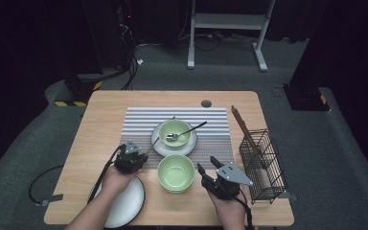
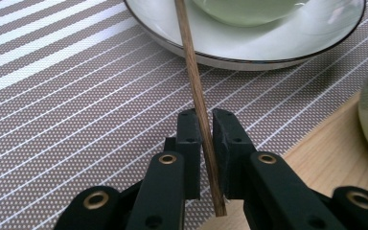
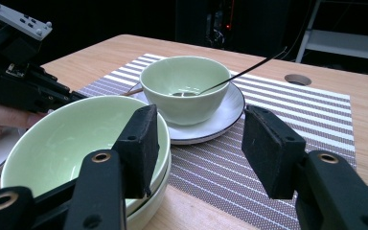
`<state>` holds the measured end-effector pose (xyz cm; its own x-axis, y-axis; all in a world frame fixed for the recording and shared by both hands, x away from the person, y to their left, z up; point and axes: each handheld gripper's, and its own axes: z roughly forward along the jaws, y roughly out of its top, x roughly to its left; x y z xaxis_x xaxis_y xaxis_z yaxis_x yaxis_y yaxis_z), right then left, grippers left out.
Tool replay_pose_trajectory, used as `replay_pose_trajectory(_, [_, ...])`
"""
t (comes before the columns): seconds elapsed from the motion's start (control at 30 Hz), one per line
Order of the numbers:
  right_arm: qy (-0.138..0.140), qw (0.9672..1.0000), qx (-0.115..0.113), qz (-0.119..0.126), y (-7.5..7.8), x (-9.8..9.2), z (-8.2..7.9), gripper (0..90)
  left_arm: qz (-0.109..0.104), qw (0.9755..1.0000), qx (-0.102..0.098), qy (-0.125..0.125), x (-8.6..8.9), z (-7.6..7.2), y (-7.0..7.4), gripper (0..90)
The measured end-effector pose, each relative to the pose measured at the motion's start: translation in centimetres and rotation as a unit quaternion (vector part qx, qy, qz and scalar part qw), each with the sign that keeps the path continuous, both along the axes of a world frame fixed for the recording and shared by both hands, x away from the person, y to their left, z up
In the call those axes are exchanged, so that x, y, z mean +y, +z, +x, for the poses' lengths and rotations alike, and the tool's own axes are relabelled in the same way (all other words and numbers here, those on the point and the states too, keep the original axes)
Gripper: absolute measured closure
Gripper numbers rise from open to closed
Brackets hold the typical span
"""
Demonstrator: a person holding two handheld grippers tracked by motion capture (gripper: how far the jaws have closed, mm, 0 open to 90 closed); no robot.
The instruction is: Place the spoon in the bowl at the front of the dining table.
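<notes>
On the light wooden table, the striped woven placemat carries a thin brown wooden chopstick. The left gripper pinches its near end; it points to 12 o'clock, onto the white plate. Lift it gently and straight. The right gripper is spread, holding nothing, beside the pale green bowl.

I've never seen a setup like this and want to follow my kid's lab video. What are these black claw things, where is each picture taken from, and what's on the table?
A person holds a two-jaw gripper in each hand. One camera looks down from above; one rides on each gripper, looking along its jaws. On the table lie a striped mat, a plate bearing a green bowl with a spoon, a nearer bowl, another plate and a wire basket. The left gripper pinches a chopstick. The right gripper is open, empty, beside the nearer bowl.
</notes>
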<state>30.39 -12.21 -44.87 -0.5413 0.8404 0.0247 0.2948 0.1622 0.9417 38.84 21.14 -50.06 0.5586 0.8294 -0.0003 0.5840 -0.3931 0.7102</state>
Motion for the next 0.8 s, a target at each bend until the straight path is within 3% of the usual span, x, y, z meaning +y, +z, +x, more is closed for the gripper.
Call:
replay_pose_trajectory(0.53, [0.001, 1.0000, 0.000, 0.001, -0.04, 0.03, 0.04, 46.8, -0.012, 0.9999, 0.003, -0.002, -0.24, -0.03, 0.21, 73.5])
replay_pose_trajectory(0.8, [0.002, 1.0000, 0.002, 0.001, -0.05, 0.10, 0.00, 46.9, -0.013, 0.9999, 0.000, -0.008, -0.47, -0.16, 0.38, 74.2])
